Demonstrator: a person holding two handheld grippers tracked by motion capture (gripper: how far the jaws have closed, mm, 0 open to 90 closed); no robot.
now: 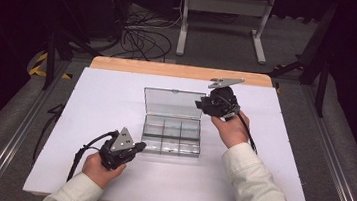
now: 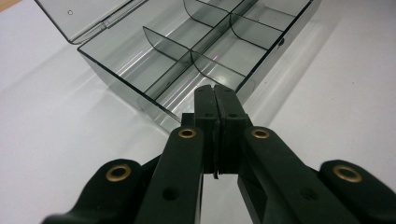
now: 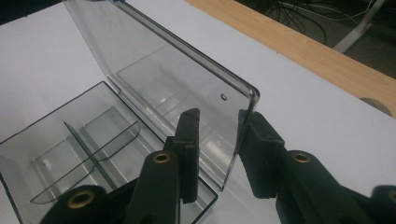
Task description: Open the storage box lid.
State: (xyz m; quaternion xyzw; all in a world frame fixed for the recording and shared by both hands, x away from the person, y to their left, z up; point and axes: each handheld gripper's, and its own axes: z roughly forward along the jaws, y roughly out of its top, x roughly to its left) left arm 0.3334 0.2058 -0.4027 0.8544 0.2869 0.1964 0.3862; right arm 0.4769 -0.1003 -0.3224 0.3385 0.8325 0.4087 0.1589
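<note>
A clear smoky plastic compartment box (image 1: 171, 142) lies mid-table with its lid (image 1: 173, 102) standing open at the far side. Its compartments (image 2: 205, 42) look empty. My left gripper (image 1: 141, 147) is shut, with nothing between the jaws. Its tips (image 2: 215, 91) sit against the box's near wall at the left corner. My right gripper (image 1: 199, 103) is at the lid's right edge. There the gripper (image 3: 219, 126) is open, its jaws straddling the lid's edge (image 3: 233, 140). One jaw is on the inner side with a gap; the other is close behind the lid.
The box rests on a white board (image 1: 94, 122) with a wooden strip (image 1: 179, 71) along the far edge. Beyond the table are floor cables (image 1: 142, 39) and a grey metal stand (image 1: 223, 14). Bare board lies on both sides of the box.
</note>
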